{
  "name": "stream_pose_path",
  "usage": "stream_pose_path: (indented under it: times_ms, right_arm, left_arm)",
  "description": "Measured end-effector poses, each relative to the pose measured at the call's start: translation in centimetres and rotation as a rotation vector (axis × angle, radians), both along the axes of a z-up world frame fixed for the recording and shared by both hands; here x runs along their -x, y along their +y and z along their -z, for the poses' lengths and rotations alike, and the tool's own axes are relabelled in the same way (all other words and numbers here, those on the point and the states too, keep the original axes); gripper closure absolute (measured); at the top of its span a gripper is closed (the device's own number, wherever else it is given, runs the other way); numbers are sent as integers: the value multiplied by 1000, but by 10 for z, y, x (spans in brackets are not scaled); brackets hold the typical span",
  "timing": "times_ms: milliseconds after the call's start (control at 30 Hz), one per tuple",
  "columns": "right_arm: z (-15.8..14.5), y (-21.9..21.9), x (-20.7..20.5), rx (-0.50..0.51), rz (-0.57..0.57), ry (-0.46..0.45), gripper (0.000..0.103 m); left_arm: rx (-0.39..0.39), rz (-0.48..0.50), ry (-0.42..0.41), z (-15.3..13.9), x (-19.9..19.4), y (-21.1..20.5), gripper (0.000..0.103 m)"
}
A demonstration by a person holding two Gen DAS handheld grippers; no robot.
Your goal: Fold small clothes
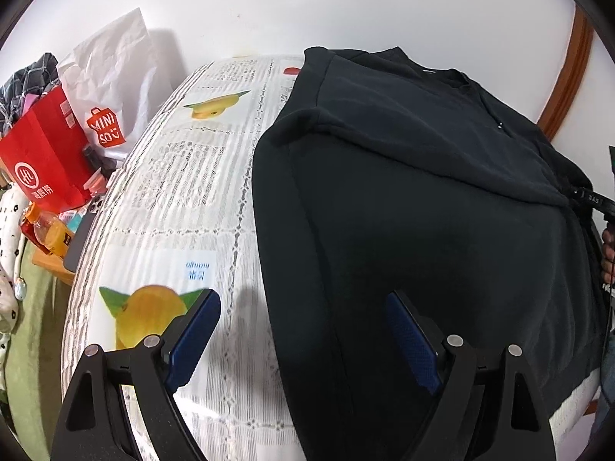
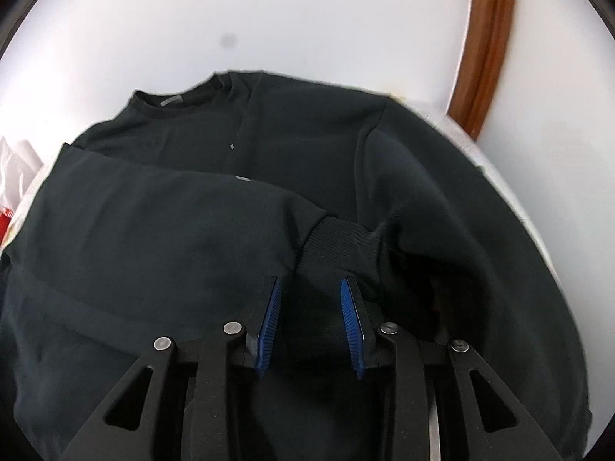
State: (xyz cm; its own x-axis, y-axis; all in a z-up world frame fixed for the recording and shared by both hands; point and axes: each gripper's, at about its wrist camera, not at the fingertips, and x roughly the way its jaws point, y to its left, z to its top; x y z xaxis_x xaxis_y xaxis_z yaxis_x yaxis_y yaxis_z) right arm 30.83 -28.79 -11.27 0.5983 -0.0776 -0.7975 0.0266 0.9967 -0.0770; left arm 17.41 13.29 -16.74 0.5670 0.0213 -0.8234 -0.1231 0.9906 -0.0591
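From the left wrist, the left tongs (image 1: 303, 307) stand wide apart and empty at the edge of the black sweatshirt (image 1: 442, 211), spread on the lace-covered surface (image 1: 200, 176); a white bag (image 1: 109, 77) beside it reads "MINISO". From the right wrist, the right tongs (image 2: 310, 286), partly parted, grip nothing above the ribbed cuff (image 2: 338, 242). One sleeve lies folded across the chest; the rest looks unfolded.
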Motion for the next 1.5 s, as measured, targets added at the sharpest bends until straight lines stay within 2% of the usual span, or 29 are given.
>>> stream_pose_path:
  times_ms: [67, 133, 233, 333, 433, 467, 533, 600, 633, 667, 700, 733, 767, 1067, 1200, 1300, 1367, 1400, 1500]
  right_arm:
    - [-10, -5, 21, 11, 0, -15, 55]
    - [-16, -9, 42, 8, 6, -17, 48]
    - [-16, -22, 79, 6, 27, 2, 42]
    - [-12, -37, 119, -24, 60, 30, 40]
    - [-4, -45, 156, -79, 69, 52, 40]
    - [0, -45, 167, -96, 59, 63, 40]
    - [7, -43, 185, -109, 51, 66, 40]
    - [16, -39, 196, -118, 48, 63, 41]
    - [19, -39, 201, -111, 58, 59, 45]
    - [18, -38, 204, -97, 67, 37, 58]
    - [18, -37, 207, -112, 56, 33, 70]
    - [18, -37, 209, -143, 38, 38, 91]
    - [16, -37, 212, -166, 31, 38, 93]
    - [5, -29, 229, -116, -5, 68, 95]
    - [-1, -26, 224, -57, -29, 91, 90]
    - [-22, -26, 209, 1, -20, 60, 80]
    - [-42, -21, 198, 19, -24, 7, 57]
    - [-52, -15, 188, 13, -41, -20, 52]
    - [-73, 13, 149, 7, -110, -65, 51]
  left_arm:
    - [26, 15, -1, 0, 7, 0, 17]
    - [35, 22, -2, 1, 14, -1, 18]
    - [31, 34, -7, 2, 27, -5, 25]
    - [32, 48, -4, 4, 40, -10, 34]
    - [16, 62, -2, 8, 53, -16, 48]
    - [23, 67, -2, 9, 55, -17, 55]
    - [21, 55, -15, 11, 58, -20, 61]
    - [-10, 57, -18, 11, 59, -25, 78]
    - [-18, 58, -18, 10, 60, -27, 83]
    - [-16, 52, -20, 9, 62, -27, 92]
    - [-7, 49, -21, 9, 64, -26, 93]
    - [-1, 45, -22, 9, 66, -25, 94]
    - [1, 46, -24, 8, 68, -24, 95]
    - [44, 60, -3, 5, 101, -15, 95]
    - [55, 68, 4, 4, 105, -13, 90]
    - [70, 56, -5, -5, 103, -8, 86]
    - [61, 47, -27, -14, 95, -6, 76]
    - [50, 43, -36, -17, 91, -5, 69]
    - [12, 36, -64, -29, 72, -6, 55]
